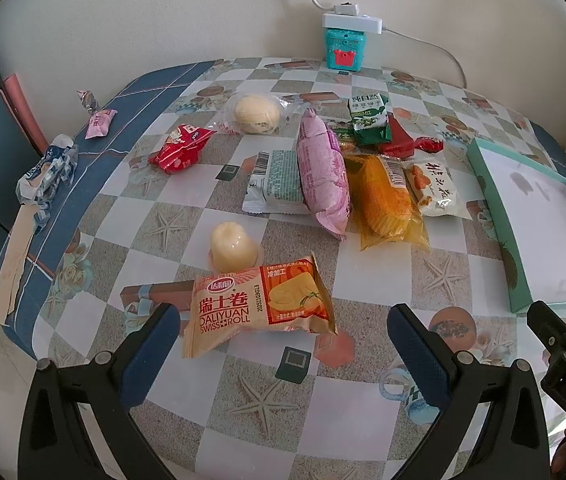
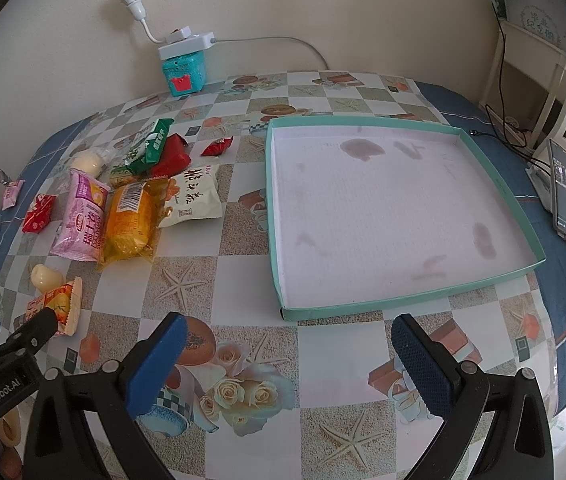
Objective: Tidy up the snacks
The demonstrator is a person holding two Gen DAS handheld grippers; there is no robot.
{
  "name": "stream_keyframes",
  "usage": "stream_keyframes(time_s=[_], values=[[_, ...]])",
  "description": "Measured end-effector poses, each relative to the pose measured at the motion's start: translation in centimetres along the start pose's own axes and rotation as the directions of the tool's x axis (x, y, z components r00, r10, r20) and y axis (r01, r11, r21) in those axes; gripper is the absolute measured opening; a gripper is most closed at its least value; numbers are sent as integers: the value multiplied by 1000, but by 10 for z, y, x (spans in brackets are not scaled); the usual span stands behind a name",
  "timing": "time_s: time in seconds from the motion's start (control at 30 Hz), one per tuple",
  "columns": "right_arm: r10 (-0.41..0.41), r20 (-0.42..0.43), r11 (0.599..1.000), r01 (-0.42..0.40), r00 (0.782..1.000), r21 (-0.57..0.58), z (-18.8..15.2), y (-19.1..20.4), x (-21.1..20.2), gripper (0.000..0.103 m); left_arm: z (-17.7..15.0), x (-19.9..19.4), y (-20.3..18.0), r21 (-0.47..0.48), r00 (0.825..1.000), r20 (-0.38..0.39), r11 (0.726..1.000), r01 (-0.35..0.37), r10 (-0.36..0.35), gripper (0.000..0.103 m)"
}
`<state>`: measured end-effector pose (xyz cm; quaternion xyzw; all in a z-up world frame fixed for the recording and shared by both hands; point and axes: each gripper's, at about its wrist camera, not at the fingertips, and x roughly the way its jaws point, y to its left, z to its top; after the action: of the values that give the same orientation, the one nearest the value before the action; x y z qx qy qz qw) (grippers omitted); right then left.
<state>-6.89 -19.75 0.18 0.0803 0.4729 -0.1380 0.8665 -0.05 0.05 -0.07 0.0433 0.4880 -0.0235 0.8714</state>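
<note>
Nothing is sorted yet, as I read it. My left tongs [image 1: 283, 344] hang wide open over the counter [image 1: 383, 280], empty, with the orange Swiss roll packet [image 1: 259, 304] lying just ahead between the fingers at lower centre. My right tongs [image 2: 287, 364] are equally wide and empty. The teal tray [image 2: 403, 304], centre right, holds nothing; the snack pile [image 2: 123, 200] sits at centre left, all still to move.

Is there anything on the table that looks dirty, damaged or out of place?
Yes. The shallow teal box has reddish-brown stains on its white floor. A crumpled blue-white wrapper lies near the table's left edge.
</note>
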Motion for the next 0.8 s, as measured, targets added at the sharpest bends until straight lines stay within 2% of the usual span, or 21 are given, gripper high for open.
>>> stream_keyframes(time_s=[0.77,0.8], values=[[2,0,1000,-2,1000,1,0,0,0,103,0,0,0,-2,1000,-1,1000,3,-3,103],[3,1,1000,-3,1000,1,0,0,0,103,-9,8,2,-6,1000,0,1000,5,-5,103]])
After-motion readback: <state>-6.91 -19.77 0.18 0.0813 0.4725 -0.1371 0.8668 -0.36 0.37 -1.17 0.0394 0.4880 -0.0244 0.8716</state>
